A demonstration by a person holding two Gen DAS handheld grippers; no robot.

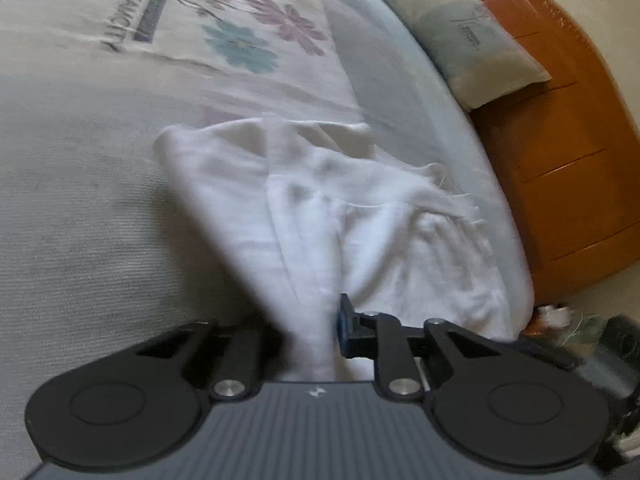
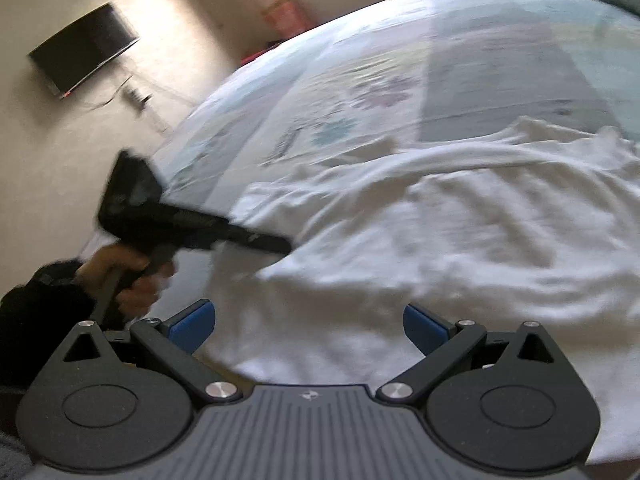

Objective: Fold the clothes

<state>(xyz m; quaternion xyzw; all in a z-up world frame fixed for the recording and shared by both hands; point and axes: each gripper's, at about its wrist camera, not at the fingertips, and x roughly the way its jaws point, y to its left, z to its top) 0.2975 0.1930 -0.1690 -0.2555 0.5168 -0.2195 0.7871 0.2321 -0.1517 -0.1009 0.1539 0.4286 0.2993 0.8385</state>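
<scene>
White garment [image 1: 360, 216] lies rumpled on bed [image 1: 80, 200]. Left tongs [image 1: 312, 336] pinch a bunched edge of it; right tongs [image 2: 308, 328] spread, empty, over the cloth. Step: taking hold. Next, judged: right needs its own edge before lifting.

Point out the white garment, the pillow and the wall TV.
white garment [image 1: 384, 216]: left wrist view, crumpled middle.
pillow [image 1: 460, 28]: left wrist view, its face.
wall TV [image 2: 84, 54]: right wrist view, screen centre.
</scene>
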